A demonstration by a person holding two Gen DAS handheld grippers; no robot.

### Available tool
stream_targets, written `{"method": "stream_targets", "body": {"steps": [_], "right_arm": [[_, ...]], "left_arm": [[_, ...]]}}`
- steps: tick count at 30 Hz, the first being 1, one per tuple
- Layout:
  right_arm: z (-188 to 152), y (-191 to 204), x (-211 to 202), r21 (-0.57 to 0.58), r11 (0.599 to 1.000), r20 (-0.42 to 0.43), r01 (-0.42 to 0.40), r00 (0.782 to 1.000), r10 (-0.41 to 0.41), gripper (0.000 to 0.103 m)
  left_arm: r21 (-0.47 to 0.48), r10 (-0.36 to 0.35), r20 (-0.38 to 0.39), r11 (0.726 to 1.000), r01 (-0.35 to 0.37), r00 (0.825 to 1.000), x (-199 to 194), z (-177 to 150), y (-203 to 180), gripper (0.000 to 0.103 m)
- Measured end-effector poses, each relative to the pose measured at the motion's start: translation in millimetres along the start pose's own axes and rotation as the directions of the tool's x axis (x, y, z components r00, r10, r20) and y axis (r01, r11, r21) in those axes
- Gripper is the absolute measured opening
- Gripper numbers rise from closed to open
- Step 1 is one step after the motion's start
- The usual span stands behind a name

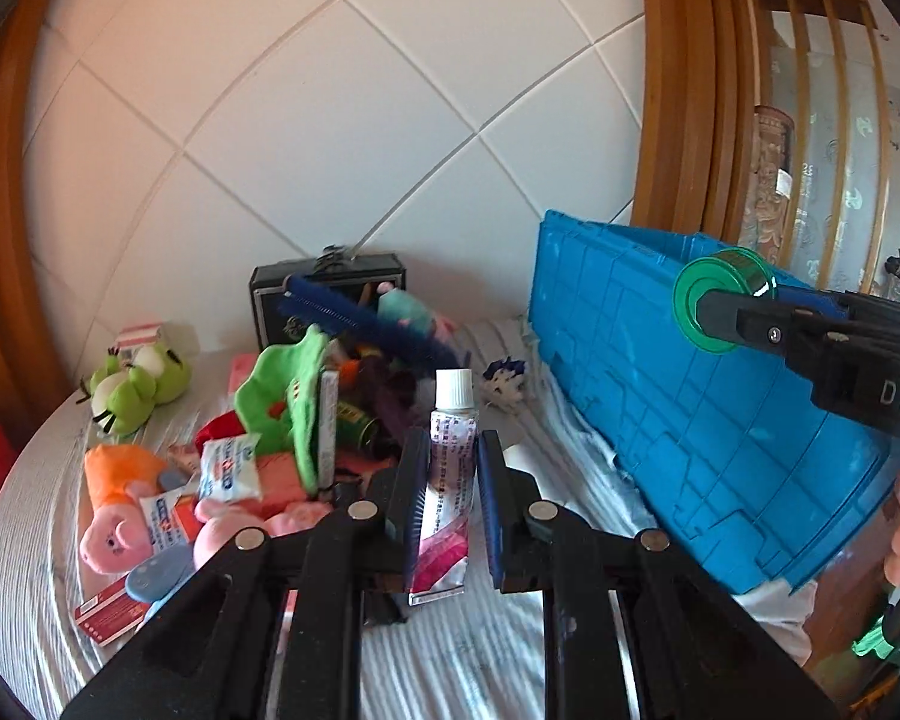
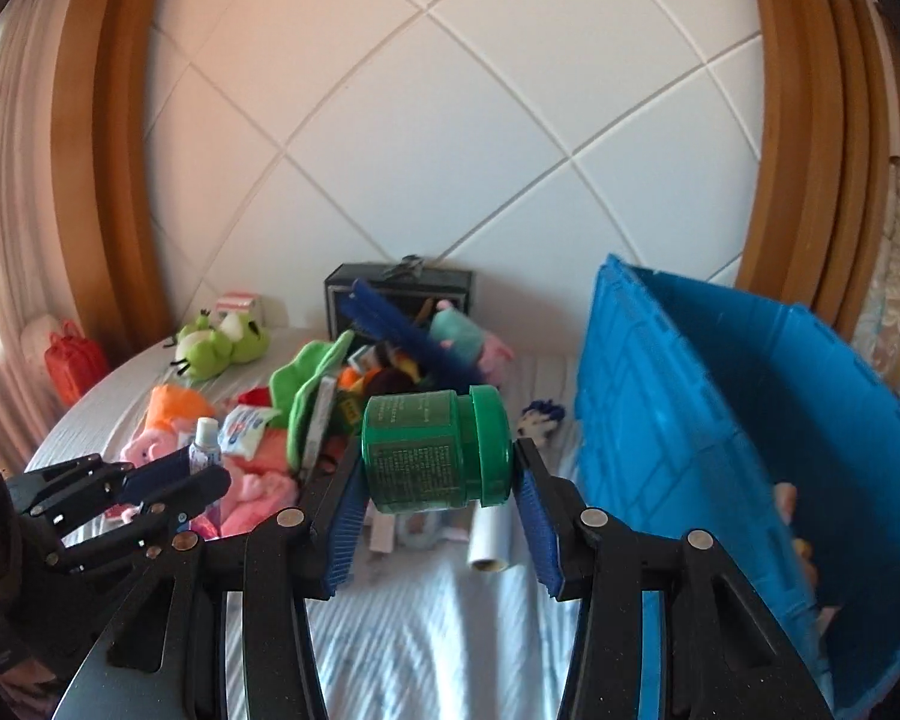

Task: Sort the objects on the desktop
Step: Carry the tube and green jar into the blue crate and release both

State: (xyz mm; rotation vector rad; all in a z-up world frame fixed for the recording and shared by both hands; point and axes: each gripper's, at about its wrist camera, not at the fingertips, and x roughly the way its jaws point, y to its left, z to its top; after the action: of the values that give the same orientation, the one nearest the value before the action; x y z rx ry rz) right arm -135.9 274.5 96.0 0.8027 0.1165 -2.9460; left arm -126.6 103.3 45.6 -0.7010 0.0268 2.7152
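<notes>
You've got the big blue bin (image 2: 750, 420) standing at the right end of the surface (image 2: 426, 630), with the pile of plush toys (image 1: 222, 450) heaped left of it, in front of a black box (image 2: 399, 294) by the wall. Your right gripper (image 2: 438, 501) has its fingers clamped on a green jar (image 2: 435, 450), lying sideways in the air near the bin. Your left gripper (image 1: 450, 492) has its fingers closed narrow around a small white-capped tube (image 1: 450, 468), held upright above the surface.
</notes>
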Motion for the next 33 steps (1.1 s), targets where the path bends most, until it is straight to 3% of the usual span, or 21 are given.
{"method": "stream_targets", "body": {"steps": [4, 10, 14, 18, 21, 24, 26, 29, 33], "right_arm": [[18.3, -62.3, -30.4, 0.002, 0.999, 0.039, 0.048, 0.998, -0.048, 0.046], [29.0, -177.4, -56.1, 0.006, 0.979, 0.033, 0.205, 0.978, -0.206, 0.046], [6.7, -248.4, -52.6, 0.004, 0.953, -0.043, 0.303, 0.952, -0.303, 0.046], [-23.5, -297.3, -38.4, -0.013, 0.931, -0.122, 0.364, 0.924, -0.363, 0.046], [-43.1, -321.4, -29.5, 0.004, 0.933, -0.158, 0.361, 0.921, -0.356, 0.046], [-58.2, -334.9, -24.1, 0.022, 0.937, -0.184, 0.348, 0.923, -0.338, 0.046], [-66.3, -338.5, -24.4, 0.029, 0.944, -0.192, 0.328, 0.929, -0.317, 0.046], [-69.0, -338.1, -27.2, 0.032, 0.945, -0.162, 0.325, 0.935, -0.316, 0.046], [-71.7, -340.8, -24.8, 0.049, 0.948, -0.140, 0.315, 0.942, -0.305, 0.040]], "left_arm": [[0.017, -0.059, 0.040, 0.998, 0.059, 0.997, 6.2, 42.0, -58.8, 0.016], [0.072, -0.194, 0.039, 0.979, 0.191, 0.980, 29.3, 103.3, -166.3, 0.016], [0.105, -0.270, -0.059, 0.956, 0.275, 0.961, 57.3, 126.8, -237.9, 0.016], [0.121, -0.325, -0.214, 0.927, 0.356, 0.921, 86.1, 124.9, -295.0, 0.016], [0.149, -0.314, -0.299, 0.917, 0.369, 0.901, 101.8, 114.8, -322.2, 0.016], [0.187, -0.277, -0.339, 0.917, 0.353, 0.899, 113.4, 105.0, -336.2, 0.016], [0.161, -0.282, -0.381, 0.918, 0.364, 0.880, 121.1, 102.7, -338.5, 0.016], [0.152, -0.253, -0.418, 0.927, 0.342, 0.873, 129.9, 97.3, -342.1, 0.016], [0.204, -0.176, -0.438, 0.936, 0.287, 0.882, 134.7, 88.2, -348.1, 0.016]]}}
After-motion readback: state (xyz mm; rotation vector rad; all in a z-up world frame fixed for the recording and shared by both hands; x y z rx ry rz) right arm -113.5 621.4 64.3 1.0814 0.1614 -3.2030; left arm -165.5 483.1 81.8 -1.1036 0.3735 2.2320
